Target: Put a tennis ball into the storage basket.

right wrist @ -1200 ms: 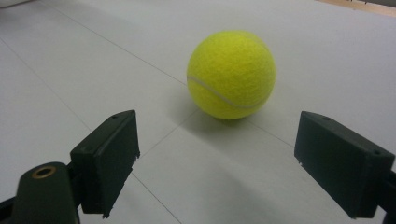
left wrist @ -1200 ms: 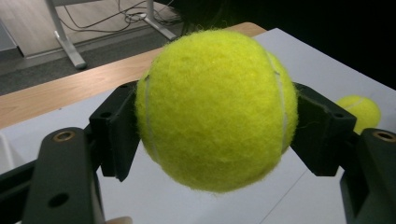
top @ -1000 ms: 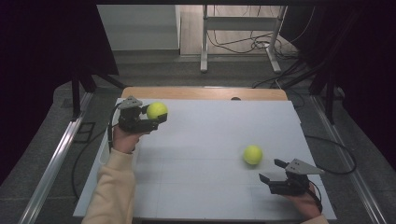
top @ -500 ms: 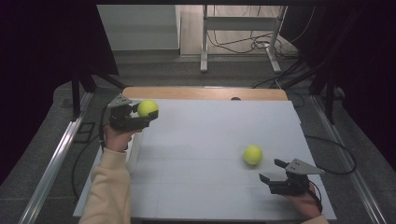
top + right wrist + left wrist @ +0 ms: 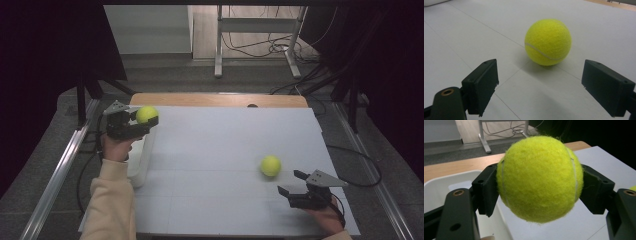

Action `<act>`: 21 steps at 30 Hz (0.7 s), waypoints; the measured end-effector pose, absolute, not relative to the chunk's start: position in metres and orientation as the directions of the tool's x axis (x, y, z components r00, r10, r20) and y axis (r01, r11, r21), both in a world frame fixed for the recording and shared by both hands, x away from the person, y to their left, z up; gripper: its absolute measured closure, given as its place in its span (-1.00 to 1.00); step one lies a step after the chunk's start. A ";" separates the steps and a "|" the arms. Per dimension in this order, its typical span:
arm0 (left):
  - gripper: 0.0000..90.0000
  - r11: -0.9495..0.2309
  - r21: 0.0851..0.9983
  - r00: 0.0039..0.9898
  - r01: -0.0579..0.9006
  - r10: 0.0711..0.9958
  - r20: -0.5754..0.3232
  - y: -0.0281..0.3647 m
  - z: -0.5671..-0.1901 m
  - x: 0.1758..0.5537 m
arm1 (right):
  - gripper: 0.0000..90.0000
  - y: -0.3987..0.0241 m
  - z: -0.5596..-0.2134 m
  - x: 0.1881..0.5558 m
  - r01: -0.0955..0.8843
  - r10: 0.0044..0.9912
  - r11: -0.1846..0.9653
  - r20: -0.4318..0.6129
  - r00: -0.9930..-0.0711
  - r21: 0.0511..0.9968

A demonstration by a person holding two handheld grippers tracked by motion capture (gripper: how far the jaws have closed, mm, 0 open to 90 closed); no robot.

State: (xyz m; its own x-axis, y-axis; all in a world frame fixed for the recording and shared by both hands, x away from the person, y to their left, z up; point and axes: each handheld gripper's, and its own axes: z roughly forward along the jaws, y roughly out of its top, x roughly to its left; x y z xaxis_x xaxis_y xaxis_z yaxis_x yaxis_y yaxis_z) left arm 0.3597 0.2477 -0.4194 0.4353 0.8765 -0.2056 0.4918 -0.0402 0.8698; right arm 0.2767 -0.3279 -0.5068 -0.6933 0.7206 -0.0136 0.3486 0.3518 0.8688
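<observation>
Here the white table (image 5: pixel 225 165) is the landmark for everything else. At its left edge a white bin (image 5: pixel 142 160) stands, and over the bin's far end the left gripper (image 5: pixel 145 120) hangs in the person's raised hand, its jaws clamped on either side of a tennis ball (image 5: pixel 540 178) held clear of the surface. Toward the table's right side a second tennis ball (image 5: pixel 270 165) rests on the top. Just nearer than it, at the table's near right corner, the right gripper (image 5: pixel 295 182) sits low with jaws spread wide and nothing between them, pointed at that ball (image 5: pixel 547 42).
</observation>
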 end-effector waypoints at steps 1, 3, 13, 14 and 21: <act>-0.42 -0.040 0.870 0.435 0.492 0.876 -0.206 0.248 -0.419 0.360 | -0.68 -0.328 -0.507 0.277 0.349 0.721 0.352 -0.014 -0.693 0.869; -0.42 -0.033 0.864 0.410 0.502 0.889 -0.204 0.253 -0.422 0.361 | -0.68 -0.328 -0.506 0.276 0.346 0.719 0.351 -0.013 -0.695 0.870; -0.42 -0.017 0.847 0.356 0.532 0.912 -0.205 0.270 -0.427 0.372 | -0.68 -0.327 -0.506 0.276 0.345 0.718 0.350 -0.013 -0.696 0.871; -0.42 -0.014 0.845 0.354 0.534 0.912 -0.208 0.272 -0.427 0.373 | -0.68 -0.327 -0.506 0.276 0.345 0.717 0.352 -0.014 -0.697 0.870; -0.42 -0.016 0.837 0.336 0.547 0.920 -0.202 0.278 -0.429 0.376 | -0.68 -0.327 -0.506 0.277 0.346 0.717 0.353 -0.014 -0.696 0.869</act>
State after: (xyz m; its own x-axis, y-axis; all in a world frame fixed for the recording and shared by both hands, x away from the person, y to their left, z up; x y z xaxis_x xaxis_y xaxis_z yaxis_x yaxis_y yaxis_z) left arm 0.3762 0.2776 -0.4286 0.3362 0.9199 -0.2017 0.5469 -0.0163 0.8370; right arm 0.2765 -0.3269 -0.5064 -0.6964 0.7175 -0.0143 0.3463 0.3535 0.8690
